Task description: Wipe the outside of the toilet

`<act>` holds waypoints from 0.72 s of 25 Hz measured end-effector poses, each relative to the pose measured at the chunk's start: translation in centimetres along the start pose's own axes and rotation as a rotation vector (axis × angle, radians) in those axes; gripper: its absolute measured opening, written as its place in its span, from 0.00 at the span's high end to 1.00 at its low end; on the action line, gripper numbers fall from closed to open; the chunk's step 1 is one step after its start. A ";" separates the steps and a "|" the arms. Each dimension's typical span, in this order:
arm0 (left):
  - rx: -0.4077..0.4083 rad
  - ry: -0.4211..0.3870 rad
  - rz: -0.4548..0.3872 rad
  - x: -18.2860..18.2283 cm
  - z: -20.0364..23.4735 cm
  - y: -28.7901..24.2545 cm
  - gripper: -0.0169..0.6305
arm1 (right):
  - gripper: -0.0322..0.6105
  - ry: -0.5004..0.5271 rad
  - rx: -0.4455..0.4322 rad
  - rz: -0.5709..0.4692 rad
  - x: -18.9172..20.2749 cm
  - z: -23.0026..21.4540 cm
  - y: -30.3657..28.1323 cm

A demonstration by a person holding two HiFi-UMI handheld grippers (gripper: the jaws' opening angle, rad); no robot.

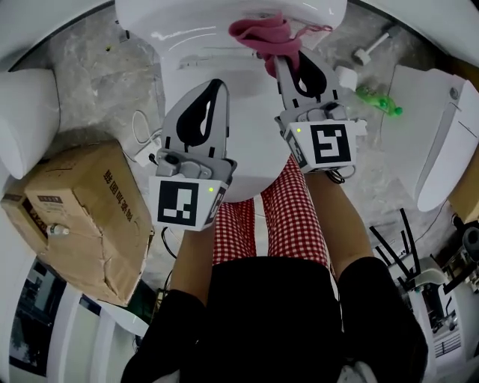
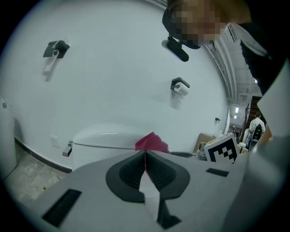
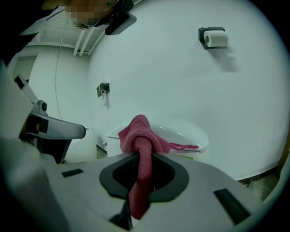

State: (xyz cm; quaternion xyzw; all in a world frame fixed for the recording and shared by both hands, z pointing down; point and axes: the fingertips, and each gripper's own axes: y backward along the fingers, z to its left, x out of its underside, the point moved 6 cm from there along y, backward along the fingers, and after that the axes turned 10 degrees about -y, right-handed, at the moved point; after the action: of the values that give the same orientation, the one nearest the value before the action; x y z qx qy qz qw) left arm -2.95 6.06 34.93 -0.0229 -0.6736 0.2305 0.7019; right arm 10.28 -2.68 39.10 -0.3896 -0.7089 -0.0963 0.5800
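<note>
left gripper (image 2: 145, 153) has its jaws pressed together on nothing, above the toilet (image 1: 243, 146) lid. right gripper (image 3: 141, 158) is clenched on a pink cloth (image 3: 137, 132) (one strand trails back between the fingers), bunched just past the fingertips, in front of the tank (image 1: 187, 19).

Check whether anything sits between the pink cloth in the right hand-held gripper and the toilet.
Nothing visible does. The right hand-held gripper is shut on the pink cloth, whose bunched end is right at the toilet tank. The left hand-held gripper, shut and empty, sits aside over the lid.
</note>
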 end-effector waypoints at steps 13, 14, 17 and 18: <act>-0.102 0.048 0.006 1.8 4.3 3.6 0.96 | 0.86 0.032 -0.169 0.062 2.5 7.2 -5.3; -0.107 0.051 0.006 1.9 4.7 3.9 0.96 | 0.86 0.036 -0.182 0.072 2.8 7.9 -5.7; -0.127 0.062 0.007 2.4 6.0 4.7 0.96 | 0.86 0.048 -0.210 0.097 3.7 9.4 -7.2; -0.133 0.067 0.008 2.6 6.4 5.0 0.96 | 0.86 0.048 -0.215 0.104 4.0 9.9 -7.7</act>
State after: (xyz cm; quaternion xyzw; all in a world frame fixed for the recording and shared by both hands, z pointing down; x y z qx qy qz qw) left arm -10.53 9.64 36.25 -0.0801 -0.6634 0.1870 0.7201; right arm -2.28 -0.30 42.09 -0.4832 -0.6595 -0.1507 0.5558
